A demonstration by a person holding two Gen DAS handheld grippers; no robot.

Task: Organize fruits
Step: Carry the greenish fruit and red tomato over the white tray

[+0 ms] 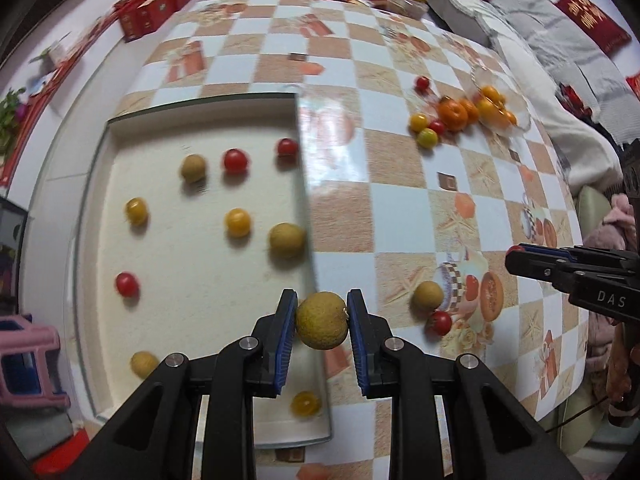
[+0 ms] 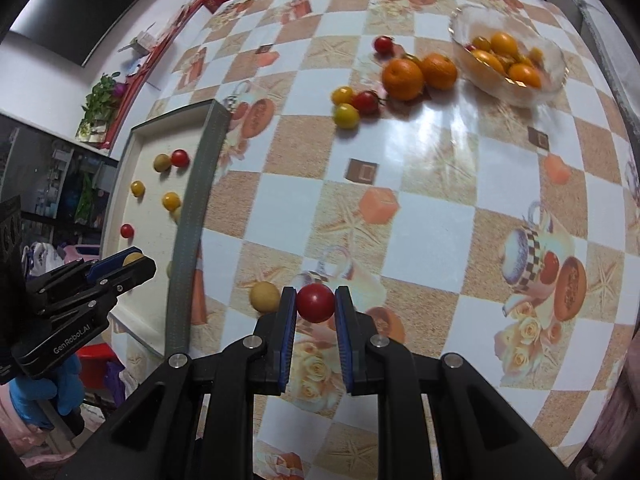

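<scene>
1. Left wrist view: the left gripper (image 1: 322, 316) has its jaws narrowed onto a brownish-green longan (image 1: 322, 320), pinched at its widest part between the blue pads, likely so the round fruit cannot roll out. It hangs over the right edge of the white tray (image 1: 192, 280), which suggests the longan is bound for a spot inside
2. Same view, the tray: it holds fruits spaced apart in loose rows, namely red cherry tomatoes (image 1: 235, 160), yellow cherry tomatoes (image 1: 238, 222) and more longans (image 1: 287, 240); the spacing reads as deliberate sorting
3. Same view, far right: a glass bowl (image 1: 516, 120) holds small oranges, with two tangerines (image 1: 453, 114) and a few tomatoes loose on the checked tablecloth (image 1: 400, 208) beside it
4. Right wrist view: the right gripper (image 2: 315, 304) clamps a red cherry tomato (image 2: 315, 303) between its pads, low over the tablecloth near the tray's right wall; a loose longan (image 2: 265, 297) lies just left of it
5. Same view: the glass bowl sits far right with oranges inside, unsorted fruit clustered to its left
</scene>
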